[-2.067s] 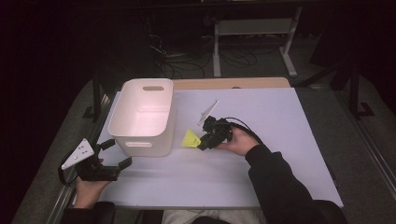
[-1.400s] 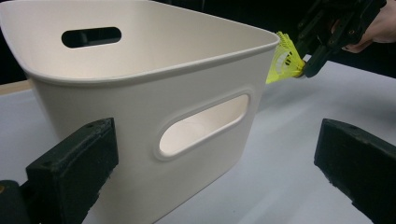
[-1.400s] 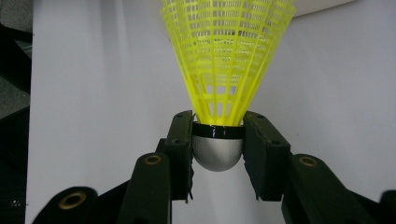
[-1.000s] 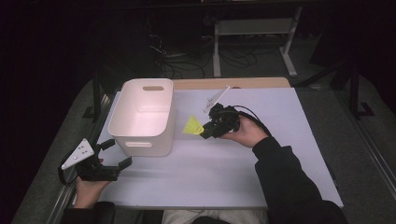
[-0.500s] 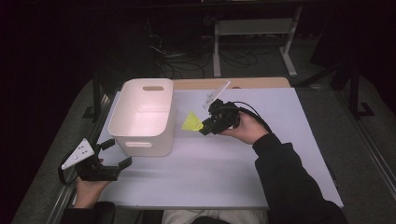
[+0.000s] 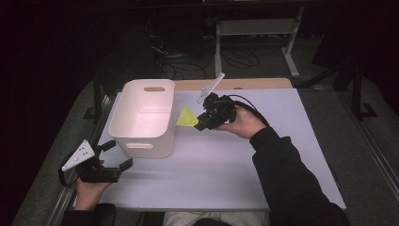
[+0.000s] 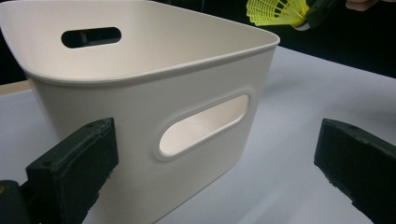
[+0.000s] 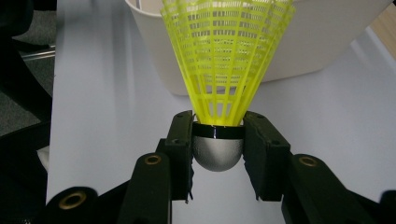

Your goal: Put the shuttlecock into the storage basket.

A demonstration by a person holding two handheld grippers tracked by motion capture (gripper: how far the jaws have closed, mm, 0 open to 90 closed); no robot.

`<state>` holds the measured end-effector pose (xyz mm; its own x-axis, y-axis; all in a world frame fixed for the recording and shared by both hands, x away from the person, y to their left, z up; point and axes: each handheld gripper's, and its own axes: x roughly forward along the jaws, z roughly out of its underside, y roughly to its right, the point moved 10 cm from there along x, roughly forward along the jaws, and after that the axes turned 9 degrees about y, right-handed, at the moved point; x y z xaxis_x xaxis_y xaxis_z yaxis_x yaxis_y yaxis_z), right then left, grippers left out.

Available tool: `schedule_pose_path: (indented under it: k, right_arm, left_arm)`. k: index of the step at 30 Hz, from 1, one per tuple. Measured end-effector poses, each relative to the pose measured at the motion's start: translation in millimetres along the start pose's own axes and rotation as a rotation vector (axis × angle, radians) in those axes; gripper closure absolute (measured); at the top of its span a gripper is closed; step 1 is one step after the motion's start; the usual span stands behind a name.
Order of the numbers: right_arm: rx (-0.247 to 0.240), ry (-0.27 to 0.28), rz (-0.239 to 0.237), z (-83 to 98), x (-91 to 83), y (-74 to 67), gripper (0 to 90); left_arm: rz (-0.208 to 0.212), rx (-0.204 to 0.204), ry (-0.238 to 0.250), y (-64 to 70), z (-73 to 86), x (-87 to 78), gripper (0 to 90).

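Note:
A yellow plastic shuttlecock with a silver cap is held in the air, my right gripper shut on its cap. Its skirt points toward the white bin, just right of the bin's right rim and above the table. In the left gripper view the shuttlecock hangs beyond the bin's far corner. My left gripper rests open at the table's front left, its jaws facing the bin's near handle slot, with nothing between them.
The white table stretches wide in front and to the right of the bin. A wooden strip runs along its far edge. Cables and a metal stand lie on the dark floor beyond.
My right gripper has risen and moved toward the far left with the shuttlecock, closer to the bin's rim. The left gripper has stayed in place.

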<state>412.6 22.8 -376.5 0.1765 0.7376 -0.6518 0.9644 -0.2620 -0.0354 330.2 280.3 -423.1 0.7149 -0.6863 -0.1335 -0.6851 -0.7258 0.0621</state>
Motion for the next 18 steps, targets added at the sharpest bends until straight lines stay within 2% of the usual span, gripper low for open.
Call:
schedule_pose_path:
  k: [18]
  right_arm:
    - [-0.017, 0.020, -0.003, -24.7, -3.2, 0.5, 63.3]
  left_arm:
    - [0.001, -0.001, 0.001, 0.2, -0.2, -0.1, 0.0]
